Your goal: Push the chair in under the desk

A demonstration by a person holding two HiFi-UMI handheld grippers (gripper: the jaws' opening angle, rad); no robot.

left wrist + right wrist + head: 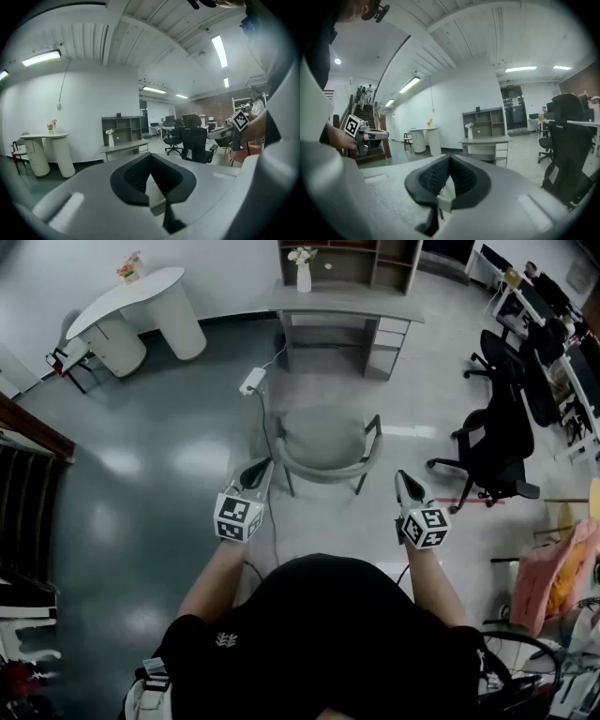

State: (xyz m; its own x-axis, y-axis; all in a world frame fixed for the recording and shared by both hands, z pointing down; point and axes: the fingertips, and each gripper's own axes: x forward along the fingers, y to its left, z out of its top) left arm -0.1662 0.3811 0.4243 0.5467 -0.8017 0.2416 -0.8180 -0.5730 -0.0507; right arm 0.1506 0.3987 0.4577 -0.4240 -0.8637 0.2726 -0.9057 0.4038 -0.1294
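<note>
- The person's dark-clad torso fills the bottom centre of the head view, with both bare forearms reaching up the frame.
- The left gripper sits left of centre and the right gripper right of centre. Each carries its marker cube on the near end.
- In the left gripper view the left gripper's black jaws are pressed together at the tips, with nothing between them. The other gripper shows at that frame's right edge.
- In the right gripper view the right gripper's jaws are likewise together and hold nothing. The other gripper shows at the left edge.
- The grey chair stands on the floor at the centre of the head view, between and just beyond the two grippers. Its curved backrest is toward the person and its seat faces the desk. The left jaw tips lie just beside the backrest's left end, but contact cannot be made out.
- A white power strip lies on the floor up and left of the chair, with its cable trailing toward the person.
- The grey desk stands at top centre, well apart from the chair. It has drawers on its right and a white vase on top.
- A white rounded table is at the upper left.
- Black office chairs stand at the right.
</note>
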